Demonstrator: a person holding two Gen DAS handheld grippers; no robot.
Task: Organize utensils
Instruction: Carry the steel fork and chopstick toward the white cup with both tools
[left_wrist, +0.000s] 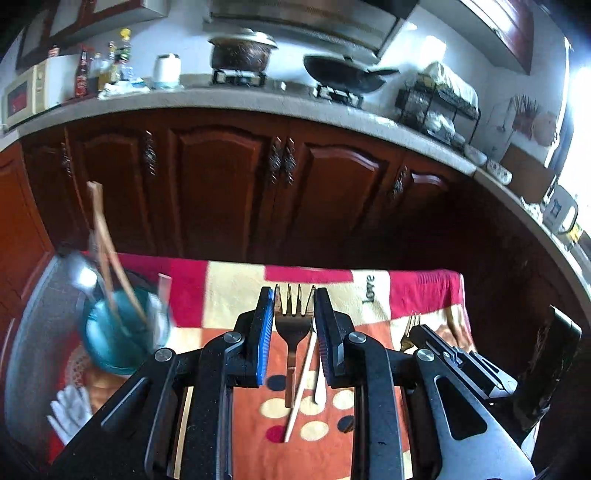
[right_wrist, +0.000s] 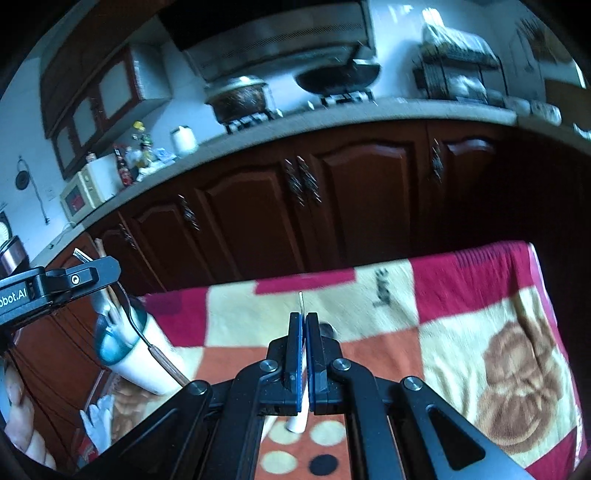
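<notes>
Left wrist view: the left gripper (left_wrist: 294, 325), tilted downward above the blanket (left_wrist: 388, 295), pinches a dark fork (left_wrist: 293, 321), tines forward. The right gripper (right_wrist: 303, 354), jaws pressed together, clamps a white-handled utensil (right_wrist: 297, 424). Near the blanket's far left corner, a teal cup (left_wrist: 118, 343) holds chopsticks (left_wrist: 105, 251) and a spoon (left_wrist: 83, 275).

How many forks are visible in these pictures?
2. One fork sits in the left claw; another fork in the right claw. The blurred cup may hide more.
</notes>
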